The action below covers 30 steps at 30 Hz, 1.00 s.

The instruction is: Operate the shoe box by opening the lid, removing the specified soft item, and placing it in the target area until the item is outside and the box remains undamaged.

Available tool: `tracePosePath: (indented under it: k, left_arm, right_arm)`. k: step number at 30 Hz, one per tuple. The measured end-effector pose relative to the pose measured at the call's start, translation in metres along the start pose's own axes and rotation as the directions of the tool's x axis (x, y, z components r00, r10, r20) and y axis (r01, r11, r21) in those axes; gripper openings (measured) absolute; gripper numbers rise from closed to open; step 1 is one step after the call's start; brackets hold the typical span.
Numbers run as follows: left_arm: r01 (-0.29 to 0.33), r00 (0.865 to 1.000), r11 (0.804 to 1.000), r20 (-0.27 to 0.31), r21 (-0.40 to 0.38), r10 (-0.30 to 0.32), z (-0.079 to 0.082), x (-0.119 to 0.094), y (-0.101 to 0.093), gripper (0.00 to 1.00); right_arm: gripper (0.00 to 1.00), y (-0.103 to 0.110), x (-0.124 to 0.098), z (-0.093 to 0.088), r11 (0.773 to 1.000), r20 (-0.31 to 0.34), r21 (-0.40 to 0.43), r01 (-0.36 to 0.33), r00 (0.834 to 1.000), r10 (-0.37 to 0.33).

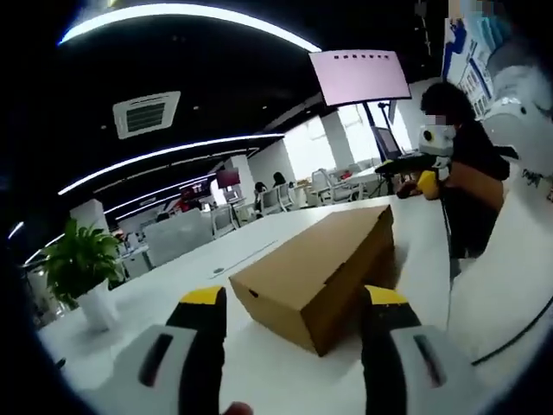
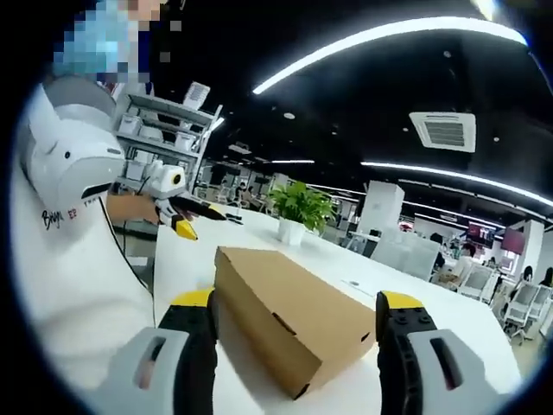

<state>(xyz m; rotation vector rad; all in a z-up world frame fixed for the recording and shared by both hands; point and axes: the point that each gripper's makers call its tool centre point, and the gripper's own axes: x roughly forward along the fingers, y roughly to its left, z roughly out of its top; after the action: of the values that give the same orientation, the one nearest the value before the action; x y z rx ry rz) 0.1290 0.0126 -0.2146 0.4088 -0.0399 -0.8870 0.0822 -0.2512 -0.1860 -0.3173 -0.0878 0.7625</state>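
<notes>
A closed brown cardboard shoe box (image 1: 320, 264) lies on the white table (image 1: 155, 303), its lid down and its contents hidden. My left gripper (image 1: 294, 298) is open. Its yellow-tipped jaws stand wide apart just short of the box's near corner, holding nothing. In the right gripper view the same shoe box (image 2: 289, 311) runs away from me along its length. My right gripper (image 2: 296, 303) is open too, with one jaw to each side of the box's near end and no visible contact.
A potted plant (image 1: 82, 259) (image 2: 298, 207) stands on the table beyond the box. A white robot figure (image 2: 69, 173) (image 1: 523, 95) stands at the table's edge, with a person beside it holding another yellow-tipped gripper (image 1: 425, 177) (image 2: 177, 220). A black cable (image 1: 510, 333) crosses the table.
</notes>
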Motion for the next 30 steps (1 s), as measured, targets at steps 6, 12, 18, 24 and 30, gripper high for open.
tracePosePath:
  k: [6,12,18,24,30]
  left_arm:
    - [-0.016,0.999,0.993,0.053,0.116,0.01,0.013,-0.001,0.003,0.6]
    - [-0.029,0.994,0.973,0.107,0.231,0.005,0.026,-0.002,-0.002,0.57]
    - [-0.017,0.997,0.945,0.079,0.326,-0.009,0.028,0.002,-0.008,0.59]
    - [-0.034,0.998,0.921,0.067,0.388,0.008,0.026,0.001,-0.006,0.56]
    - [-0.025,0.999,0.901,0.053,0.433,0.002,0.022,0.003,-0.011,0.57]
  right_arm:
    - [0.73,0.006,0.003,0.004,0.989,0.02,-0.146,-0.008,1.0,0.011]
    - [0.69,0.018,0.006,0.008,0.968,0.07,-0.249,-0.035,0.996,0.053]
    - [0.68,0.014,0.002,0.013,0.957,0.081,-0.288,-0.017,0.996,0.042]
    - [0.64,0.013,0.001,0.01,0.922,0.06,-0.386,-0.006,0.998,0.031]
    - [0.63,0.027,0.006,0.013,0.861,0.053,-0.508,-0.015,0.997,0.049]
